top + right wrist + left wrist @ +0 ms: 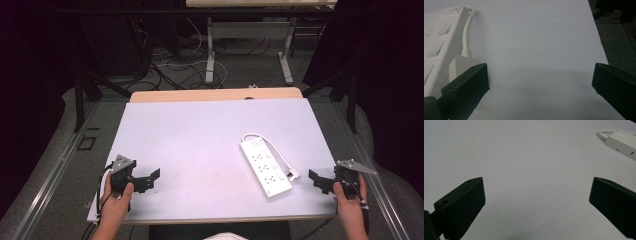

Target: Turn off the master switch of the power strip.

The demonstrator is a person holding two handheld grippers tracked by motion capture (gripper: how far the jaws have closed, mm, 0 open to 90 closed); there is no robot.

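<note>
A white power strip lies flat on the white table, right of the middle, with its short cable looping round to a white plug beside it. My left gripper rests open at the front left corner, far from the strip, which shows in the left gripper view as the power strip at the top right beyond the open gripper. My right gripper is open just right of the plug. In the right gripper view the gripper is empty, with the plug, cable and strip at its left jaw.
The table's right edge runs close to my right gripper, with grey floor past it. A wooden strip borders the far side. Beyond stand another table's legs and loose cables on the floor.
</note>
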